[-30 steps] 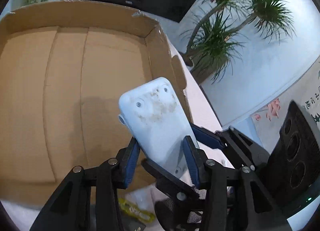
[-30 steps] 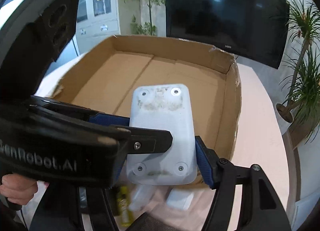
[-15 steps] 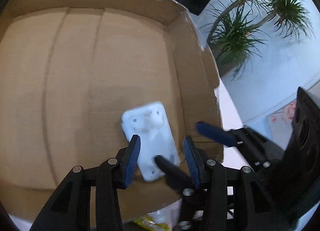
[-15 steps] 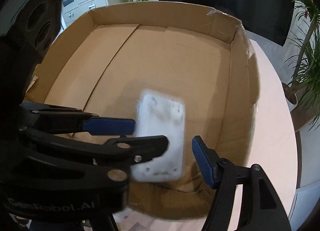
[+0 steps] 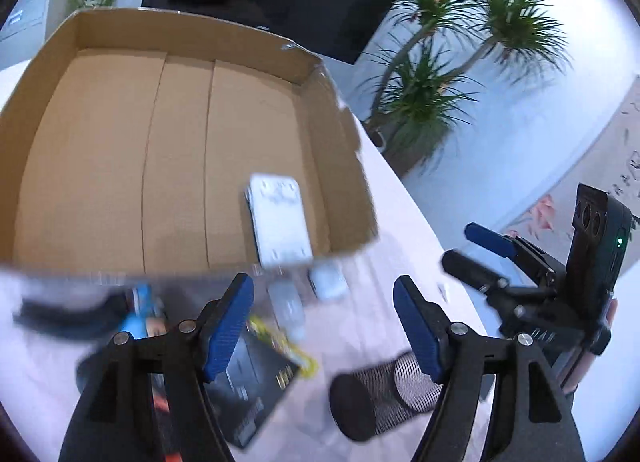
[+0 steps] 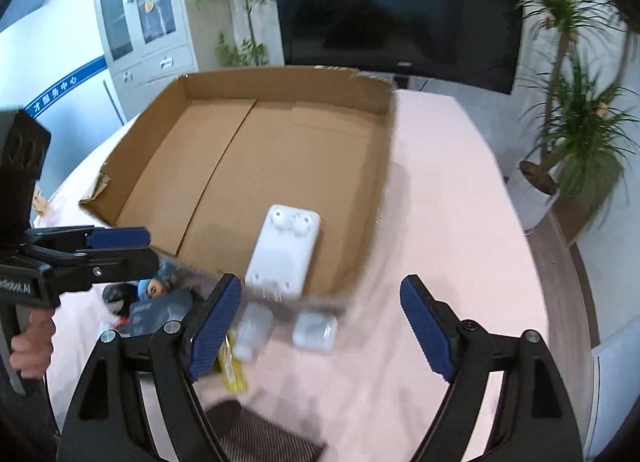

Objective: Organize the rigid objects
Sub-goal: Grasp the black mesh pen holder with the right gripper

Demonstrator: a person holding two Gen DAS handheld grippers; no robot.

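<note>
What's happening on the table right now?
A person holds tongs in each hand, sorting items into a cardboard box. A white plastic block lies on the box floor near the front right corner. The left tongs and right tongs are both opening, with nothing between them. Other items, including a small white case and a black mesh cup, wait on the table.
</note>
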